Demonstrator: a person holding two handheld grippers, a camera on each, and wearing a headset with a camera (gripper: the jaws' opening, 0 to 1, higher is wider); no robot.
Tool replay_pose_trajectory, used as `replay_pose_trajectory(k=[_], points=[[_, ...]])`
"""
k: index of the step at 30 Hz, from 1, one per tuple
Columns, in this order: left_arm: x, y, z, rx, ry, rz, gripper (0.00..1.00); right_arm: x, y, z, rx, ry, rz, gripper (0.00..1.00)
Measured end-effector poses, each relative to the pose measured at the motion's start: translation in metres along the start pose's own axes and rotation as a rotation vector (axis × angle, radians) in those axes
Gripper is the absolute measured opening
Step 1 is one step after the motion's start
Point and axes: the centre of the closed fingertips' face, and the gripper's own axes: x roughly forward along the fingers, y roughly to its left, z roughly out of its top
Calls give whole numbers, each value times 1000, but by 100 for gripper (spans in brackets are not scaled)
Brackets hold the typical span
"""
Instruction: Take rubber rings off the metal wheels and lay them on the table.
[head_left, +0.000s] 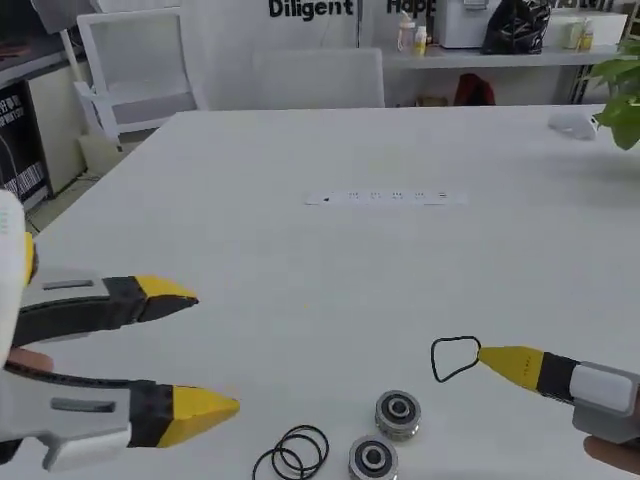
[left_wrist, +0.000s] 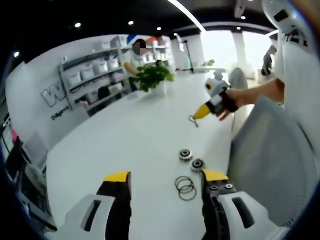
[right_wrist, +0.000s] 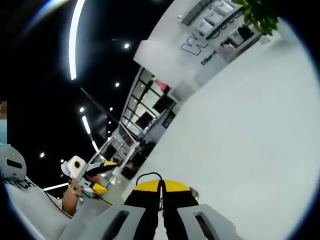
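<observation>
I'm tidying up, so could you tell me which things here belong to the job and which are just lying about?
Job: two metal wheels, loose rubber rings, ring held by right claw.
Lying about: power strip, plant.

A wide white bench (head_left: 400, 260) is seen, with a socket strip (head_left: 385, 197) set into it. A white chair (head_left: 320, 78) is placed behind it, a white rack (head_left: 135, 60) at the left, a green plant (head_left: 620, 95) at the right. Wall shelves (left_wrist: 95, 80) are stocked with bins; the dark ceiling (left_wrist: 115, 11) is lit by a light strip (left_wrist: 185, 12).
</observation>
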Motion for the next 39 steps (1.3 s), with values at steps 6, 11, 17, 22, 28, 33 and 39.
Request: replay_pose_trajectory(k=[6, 11, 17, 22, 28, 33, 39], points=[[-17, 3, -13, -37, -13, 41, 59, -1, 6, 6, -35, 11, -15, 0], [-25, 1, -28, -58, -9, 52, 68, 4, 17, 7, -59, 30, -5, 0], [-42, -2, -50, -101, 3, 78, 69, 14, 32, 5, -95, 68, 21, 0], [-54, 4, -64, -150, 6, 129, 70, 24, 43, -4, -95, 102, 55, 0], [-59, 1, -75, -180, 12, 148, 71, 35, 54, -9, -110, 140, 85, 0], [-59, -1, -80, -194, 16, 153, 71, 44, 56, -21, -170, 215, 77, 0], [-56, -7, -82, -204, 22, 146, 70, 60, 59, -34, -266, 299, 70, 0]])
